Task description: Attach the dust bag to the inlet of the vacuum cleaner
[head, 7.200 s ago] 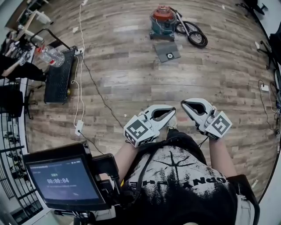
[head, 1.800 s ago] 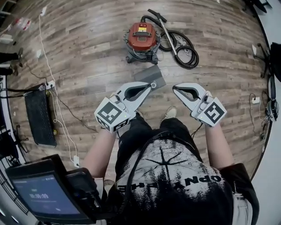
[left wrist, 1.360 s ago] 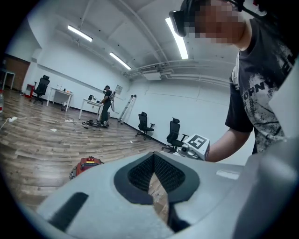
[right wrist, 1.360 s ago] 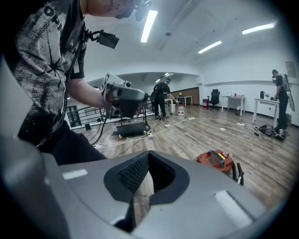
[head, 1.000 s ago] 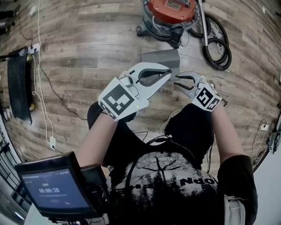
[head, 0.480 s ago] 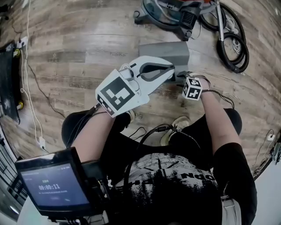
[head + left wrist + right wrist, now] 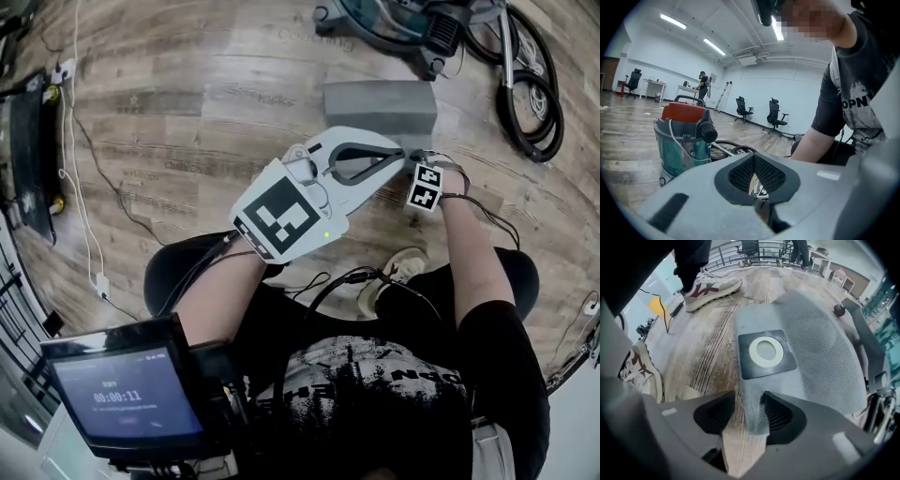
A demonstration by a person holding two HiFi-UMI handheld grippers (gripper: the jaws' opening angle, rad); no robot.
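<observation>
Wood-plank floor (image 7: 187, 112) right across the room, grey-brown boards. I've got white walls (image 7: 754, 89) ahead and strip lights (image 7: 672, 21) glowing along the ceiling. Two black office chairs (image 7: 742, 108) stand by the far wall, a ladder (image 7: 723, 96) just left of them, desks (image 7: 654, 84) further left. Down on the boards, a white power block (image 7: 98, 281) on its cable, near a black mat (image 7: 23, 150).

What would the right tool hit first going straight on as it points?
Likely the near corner of the dust bag, between the jaws of the right tool, which have just been opening; the wood floor lies directly under.
</observation>
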